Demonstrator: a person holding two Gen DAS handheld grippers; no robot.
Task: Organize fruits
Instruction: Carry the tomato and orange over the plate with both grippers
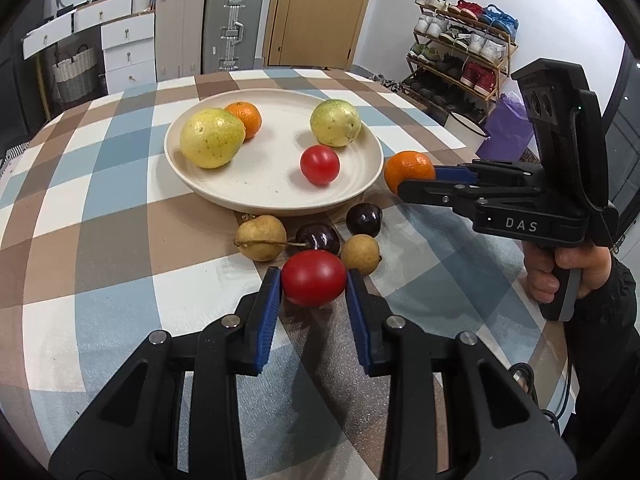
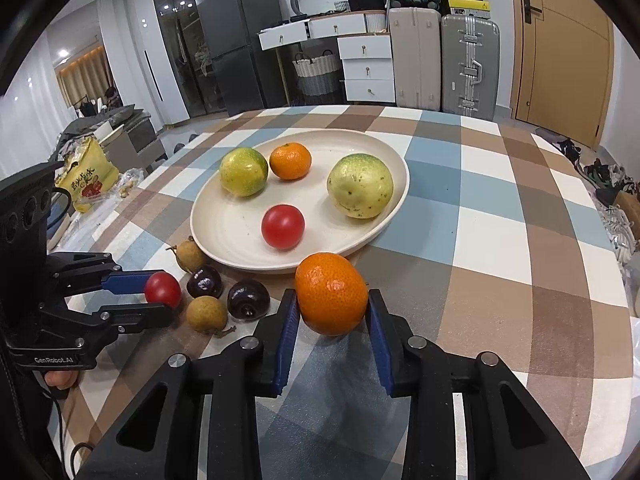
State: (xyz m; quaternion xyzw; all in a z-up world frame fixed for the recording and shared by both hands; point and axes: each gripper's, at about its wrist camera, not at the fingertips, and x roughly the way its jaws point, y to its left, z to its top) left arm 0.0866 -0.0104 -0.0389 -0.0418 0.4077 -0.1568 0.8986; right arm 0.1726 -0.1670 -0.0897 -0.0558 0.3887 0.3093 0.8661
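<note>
A cream plate [image 1: 208, 184] [image 2: 224, 236] on the checked tablecloth holds two yellow-green guavas [image 1: 211, 138] [image 1: 335, 122], a small orange [image 1: 245, 119] and a red tomato [image 1: 320, 164]. My left gripper [image 1: 314, 286] [image 2: 162, 292] is shut on a second red tomato [image 1: 314, 283] [image 2: 163, 289] just in front of the plate. My right gripper [image 2: 332, 306] [image 1: 408, 178] is shut on an orange [image 2: 331, 293] [image 1: 408, 170] at the plate's near right rim. Two longans [image 1: 260, 237] [image 1: 360, 254] and two dark cherries [image 1: 318, 238] [image 1: 363, 220] lie on the cloth between them.
The table [image 2: 500, 240] drops off at right toward a shoe rack [image 1: 460, 48]. A yellow bag [image 2: 86, 184] lies at the table's far left edge. Suitcases, drawers and a door stand behind.
</note>
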